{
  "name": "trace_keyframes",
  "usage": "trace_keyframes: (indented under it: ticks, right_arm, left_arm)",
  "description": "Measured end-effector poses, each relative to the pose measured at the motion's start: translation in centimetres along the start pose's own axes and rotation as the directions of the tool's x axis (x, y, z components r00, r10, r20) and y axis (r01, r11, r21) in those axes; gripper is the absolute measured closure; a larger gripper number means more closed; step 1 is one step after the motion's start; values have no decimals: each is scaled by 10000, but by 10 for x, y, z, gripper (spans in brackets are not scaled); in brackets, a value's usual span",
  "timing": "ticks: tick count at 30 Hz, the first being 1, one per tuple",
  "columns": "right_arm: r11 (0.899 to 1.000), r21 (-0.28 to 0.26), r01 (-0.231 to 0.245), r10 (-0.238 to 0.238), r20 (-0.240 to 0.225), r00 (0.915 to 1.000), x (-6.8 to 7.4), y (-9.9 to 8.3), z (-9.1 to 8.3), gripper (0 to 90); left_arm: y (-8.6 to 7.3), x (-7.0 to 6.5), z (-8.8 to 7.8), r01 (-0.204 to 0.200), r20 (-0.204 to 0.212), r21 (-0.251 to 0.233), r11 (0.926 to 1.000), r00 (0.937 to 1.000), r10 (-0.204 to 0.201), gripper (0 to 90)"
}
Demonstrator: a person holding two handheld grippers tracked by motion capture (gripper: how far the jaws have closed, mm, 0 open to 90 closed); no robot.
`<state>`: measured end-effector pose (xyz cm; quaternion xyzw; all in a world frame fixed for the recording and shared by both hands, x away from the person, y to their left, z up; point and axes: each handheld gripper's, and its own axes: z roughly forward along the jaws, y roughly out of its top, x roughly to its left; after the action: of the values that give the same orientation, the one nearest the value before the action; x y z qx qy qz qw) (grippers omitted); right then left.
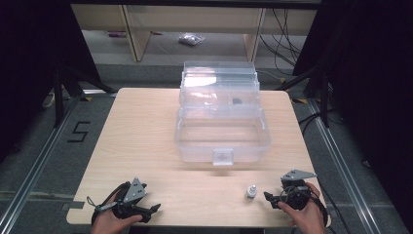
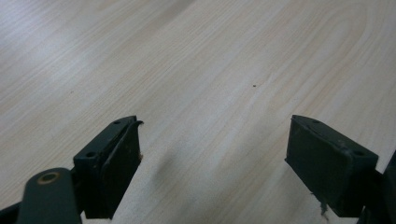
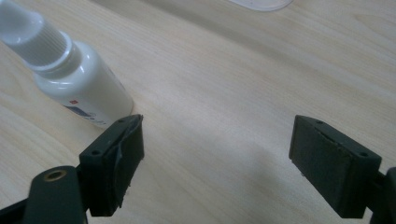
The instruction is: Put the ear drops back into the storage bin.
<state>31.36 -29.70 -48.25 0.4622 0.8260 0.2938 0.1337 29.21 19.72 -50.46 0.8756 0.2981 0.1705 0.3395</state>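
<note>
A small white bottle [image 1: 251, 192] stands upright on the worktop [image 1: 146, 141] near the front edge, just left of the right tool [image 1: 272, 199]. Nothing is gripped yet. The right tool's jaws stand wide apart and empty; in the right gripper view the bottle [image 3: 74, 77] sits just beyond the left jaw, outside the gap, so the tool has to shift sideways before it can close on it. The left tool [image 1: 155, 208] rests low at the front left corner, its jaws also wide open with only bare wood between them in the left gripper view.

Behind, at mid-worktop, a clear box [image 1: 221, 139] stands with its lid thrown back and its main well looking empty; a small dark thing shows in the raised tray, too small to tell. The likely job, putting the bottle in the box, looks barely begun: grasp, lift and placing all remain.

Room is good. The strip between bottle and box is bare, and the box's front wall with its latch [image 1: 223, 157] is the one edge to clear. The bottle stands close to the worktop's front edge, so a clumsy nudge could send it off.
</note>
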Motion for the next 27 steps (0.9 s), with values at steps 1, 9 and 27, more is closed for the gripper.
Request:
trace_keyframes:
  ticks: [1,9,27]
  right_arm:
    - [9998,-98,160,-158,135,9998,0,-1,0,188]
    - [9999,137,97,-97,-5,10000,8,3,-2,197]
    - [9970,603,484,-479,-107,9988,15,7,-7,204]
  left_arm:
    - [0,0,0,19,14,-14,10000,10000,-19,173]
    - [0,0,0,4,1,15,10000,10000,-4,172]
    - [0,0,1,88,14,-25,10000,10000,-88,173]
